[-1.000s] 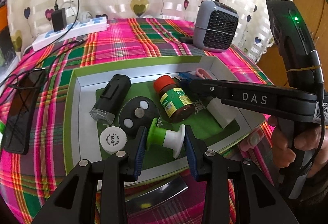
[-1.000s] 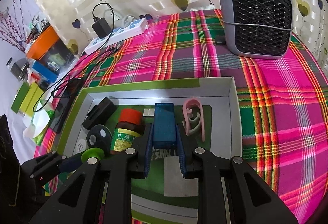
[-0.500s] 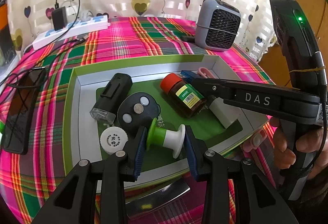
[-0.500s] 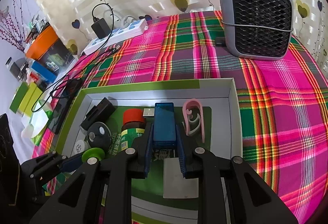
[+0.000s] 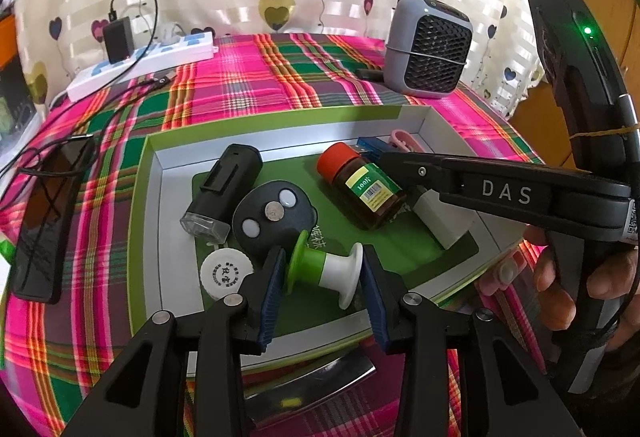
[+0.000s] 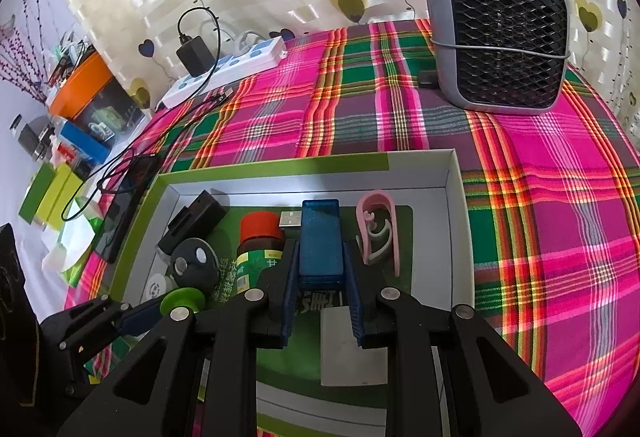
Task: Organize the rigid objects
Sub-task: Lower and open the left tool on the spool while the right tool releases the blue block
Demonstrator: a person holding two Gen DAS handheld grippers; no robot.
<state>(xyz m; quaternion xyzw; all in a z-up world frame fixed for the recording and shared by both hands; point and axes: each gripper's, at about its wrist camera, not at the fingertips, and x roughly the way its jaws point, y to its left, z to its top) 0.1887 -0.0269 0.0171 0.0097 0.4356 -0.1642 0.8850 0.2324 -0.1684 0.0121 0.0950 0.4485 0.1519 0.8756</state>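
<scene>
In the left wrist view, our left gripper (image 5: 323, 279) holds the green-and-white plastic spool (image 5: 323, 273) end to end between its blue-padded fingers (image 5: 272, 297), low over the near edge of the shallow green-rimmed cardboard tray (image 5: 152, 237). The brown glass bottle with the red cap (image 5: 362, 189) has rolled since a second ago: its label now faces up and it lies nearer the tray's far right corner, seemingly nudged by our right gripper's arm.

In the right wrist view, our right gripper (image 6: 320, 273) stays clamped on the translucent blue USB stick (image 6: 321, 241), beside the pink plastic clip (image 6: 378, 233) at the tray's far right. Both pieces sit gripped inside the tray; we judge placing comes next.
</scene>
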